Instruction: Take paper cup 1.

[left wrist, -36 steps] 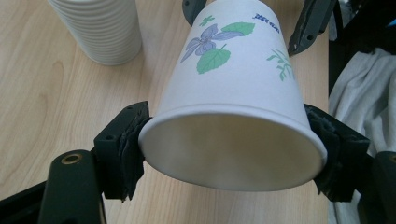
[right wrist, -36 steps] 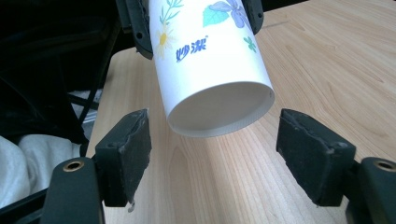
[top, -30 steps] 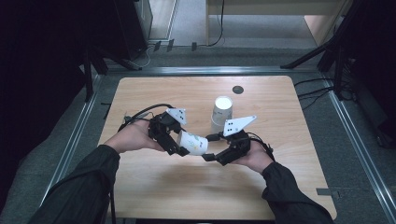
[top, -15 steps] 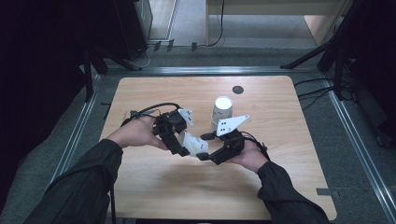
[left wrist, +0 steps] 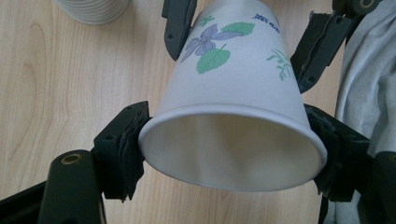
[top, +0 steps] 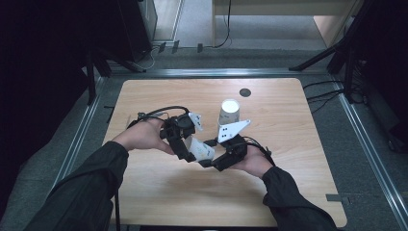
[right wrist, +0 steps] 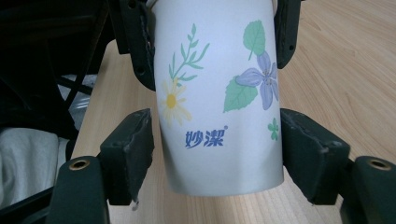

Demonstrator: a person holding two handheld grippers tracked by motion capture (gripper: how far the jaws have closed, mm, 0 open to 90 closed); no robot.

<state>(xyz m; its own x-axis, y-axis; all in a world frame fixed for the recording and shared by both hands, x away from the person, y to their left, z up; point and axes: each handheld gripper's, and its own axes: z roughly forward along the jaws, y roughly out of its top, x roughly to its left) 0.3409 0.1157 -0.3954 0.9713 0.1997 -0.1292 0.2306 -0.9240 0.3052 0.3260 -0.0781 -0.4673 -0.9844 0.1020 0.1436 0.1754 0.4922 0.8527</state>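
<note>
2 grippers share the paper cup (left wrist: 233, 93) — left gripper (left wrist: 231, 154) clamps its rim; right gripper (right wrist: 217, 154), closing, brackets its base.

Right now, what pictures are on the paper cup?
Purple and yellow flowers with green leaves on the white paper cup; right gripper view shows it best.

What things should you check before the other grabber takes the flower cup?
1. Left gripper holds the paper cup at its rim: ok, both pads press on it.
2. Right gripper is around the cup's bottom end: ok, a jaw stands on each side.
3. Right pads pressing yet: not ok. The jaws have just been closing with the cup between them, but small gaps show at both pads.
4. Cup squashed: ok, the rim is only slightly oval.
5. Cup stack out of the way: ok, it stands apart behind the grippers.
6. Anything inside the cup: ok, it looks empty.
</note>
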